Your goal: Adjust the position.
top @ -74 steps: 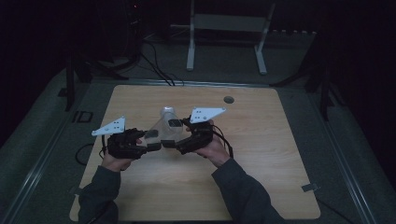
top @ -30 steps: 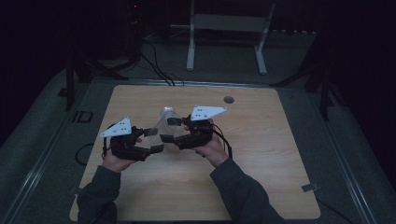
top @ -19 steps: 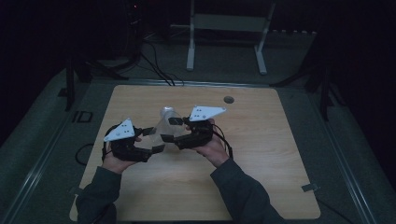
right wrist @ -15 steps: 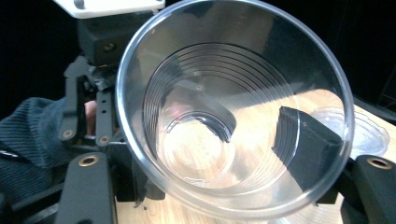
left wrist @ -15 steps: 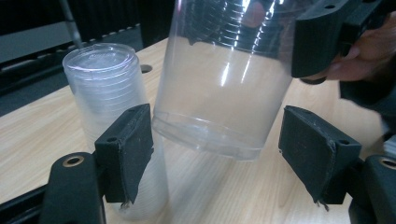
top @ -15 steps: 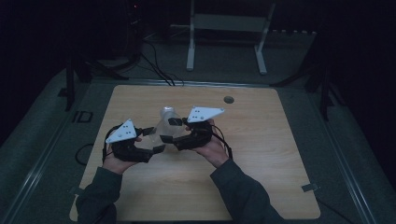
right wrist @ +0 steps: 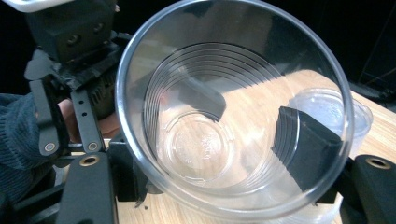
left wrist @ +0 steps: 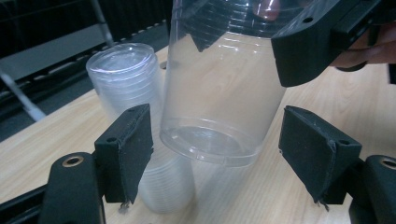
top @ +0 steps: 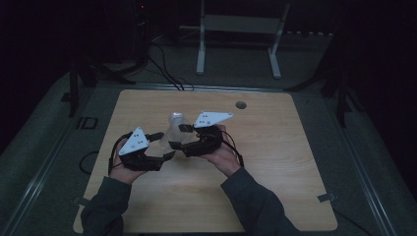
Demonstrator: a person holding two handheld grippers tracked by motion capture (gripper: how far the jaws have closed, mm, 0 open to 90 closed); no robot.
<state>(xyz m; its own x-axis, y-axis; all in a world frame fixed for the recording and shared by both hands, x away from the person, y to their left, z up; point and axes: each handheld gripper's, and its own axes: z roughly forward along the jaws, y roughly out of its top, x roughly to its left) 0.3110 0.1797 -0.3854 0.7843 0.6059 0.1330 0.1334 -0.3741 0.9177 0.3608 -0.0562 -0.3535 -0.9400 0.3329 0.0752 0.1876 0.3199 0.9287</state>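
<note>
Above the table (top: 275, 196), right gripper (top: 180, 136) (level) grips cup (right wrist: 233, 121).

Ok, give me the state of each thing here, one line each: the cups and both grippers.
Clear cup: lifted, tilted, held near its rim.
Stack of cups: upside down on the table.
Right gripper: shut on the clear cup.
Left gripper: open, jaws either side of the cup's base, not touching.
</note>
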